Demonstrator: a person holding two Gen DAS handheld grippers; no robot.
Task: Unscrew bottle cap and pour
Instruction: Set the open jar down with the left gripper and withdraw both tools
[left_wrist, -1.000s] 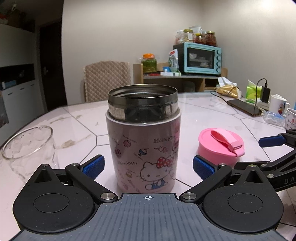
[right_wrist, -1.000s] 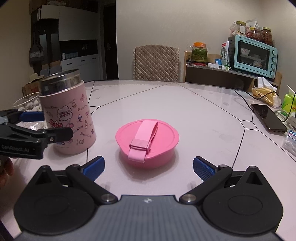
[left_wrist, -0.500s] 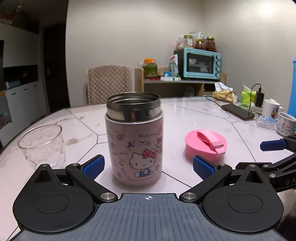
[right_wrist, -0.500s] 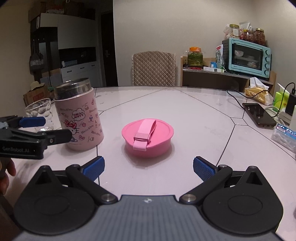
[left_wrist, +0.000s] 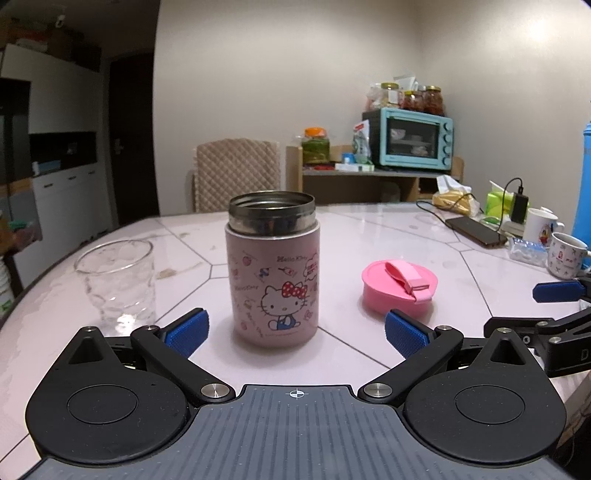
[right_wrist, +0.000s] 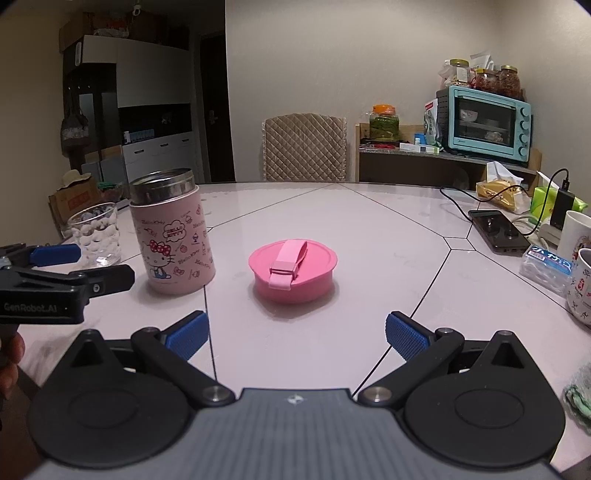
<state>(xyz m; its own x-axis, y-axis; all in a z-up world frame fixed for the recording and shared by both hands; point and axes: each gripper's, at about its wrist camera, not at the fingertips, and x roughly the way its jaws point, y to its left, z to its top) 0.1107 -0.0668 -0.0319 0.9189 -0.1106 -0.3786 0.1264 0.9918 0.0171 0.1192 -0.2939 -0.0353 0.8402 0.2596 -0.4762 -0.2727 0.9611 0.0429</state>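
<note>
Tabletop (left_wrist: 388, 236): pale marble-look surface with dark seam lines, filling the middle of both views and carrying everything below.

Toaster oven (left_wrist: 412, 142): turquoise, on a wooden shelf at upper right of the left wrist view, jars standing on top of it.

Chair (right_wrist: 304, 147): quilted beige back, upper centre of the right wrist view, behind the far edge of the tabletop.

Left tongs (left_wrist: 295, 332): blue pads spread wide apart at the bottom of the left wrist view, holding nothing; the bottle stands beyond the gap between them, touching neither pad. In the right wrist view they enter from the left edge (right_wrist: 70, 266), short of the bottle.

Right tongs (right_wrist: 297, 332): blue pads wide apart at the bottom of the right wrist view, empty, with the cap farther up the frame between them and untouched.

Bottle (left_wrist: 273, 273): pink Hello Kitty flask with a steel threaded neck, upright, mouth open, centre of the left wrist view; left of centre in the right wrist view (right_wrist: 171, 236).

Glass (left_wrist: 116, 280): clear dimpled tumbler, upright, left of the bottle and apart from it; whether it holds any liquid I cannot tell.

Cap (right_wrist: 293, 269): pink lid with a strap loop, lying flat on the tabletop, centre of the right wrist view, right of the bottle and apart from it.

Mugs (left_wrist: 567, 254): white printed cups at the right edge.

Phone (right_wrist: 498, 230): dark, flat, cable running to it.
</note>
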